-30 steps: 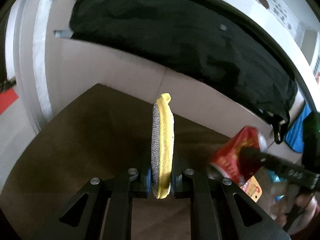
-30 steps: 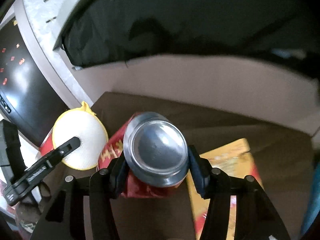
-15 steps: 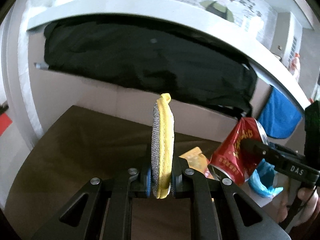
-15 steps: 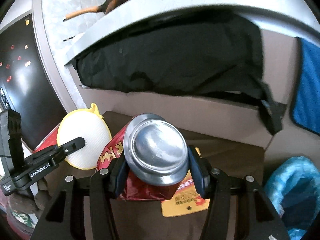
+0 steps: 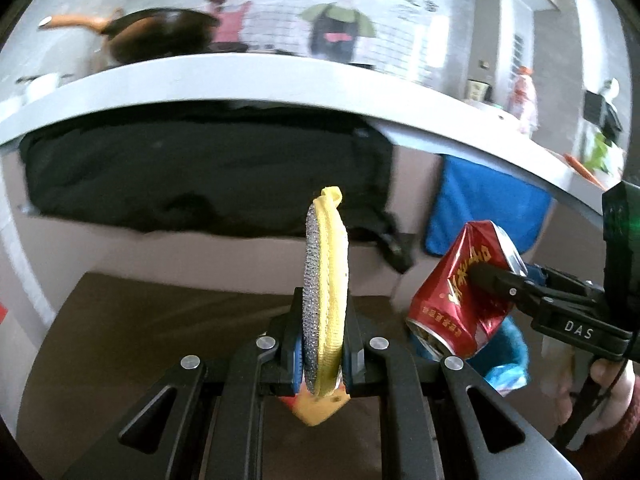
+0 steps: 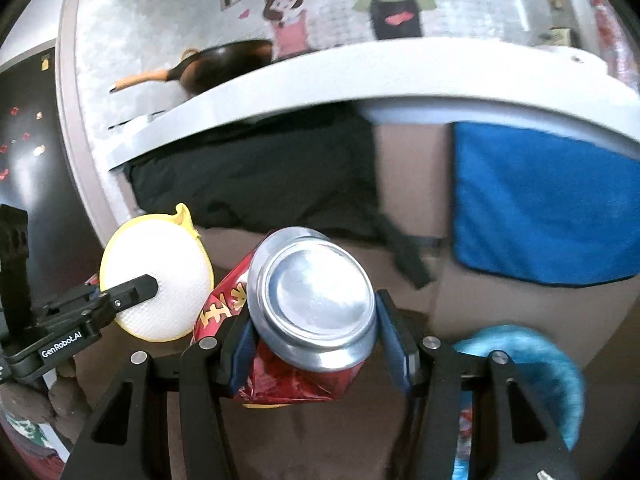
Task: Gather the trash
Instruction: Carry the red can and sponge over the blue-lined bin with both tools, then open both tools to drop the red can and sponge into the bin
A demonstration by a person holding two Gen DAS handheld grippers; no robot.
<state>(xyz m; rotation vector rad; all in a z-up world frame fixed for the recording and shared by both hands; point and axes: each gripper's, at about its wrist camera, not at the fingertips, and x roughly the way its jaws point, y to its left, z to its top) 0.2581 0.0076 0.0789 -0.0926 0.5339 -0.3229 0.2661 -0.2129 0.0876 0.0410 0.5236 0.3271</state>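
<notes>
Red and dented, the can [image 6: 308,320] sits clamped between the jaws of the right gripper [image 6: 316,344], which are about half open around its crushed body, silver bottom facing the camera. Just left of the can, the left gripper [image 5: 322,356] is closed tight on a round yellow-rimmed scrubbing pad [image 5: 324,292], held edge-on. Below the can lie a yellow wrapper [image 5: 320,408] and a blue bag [image 6: 532,364] on the brown surface [image 5: 140,328]. Above the can runs a grey counter [image 6: 360,80] with a pan [image 6: 224,64], a black cloth [image 5: 200,176] and a blue towel [image 6: 544,204] hanging beneath it.
</notes>
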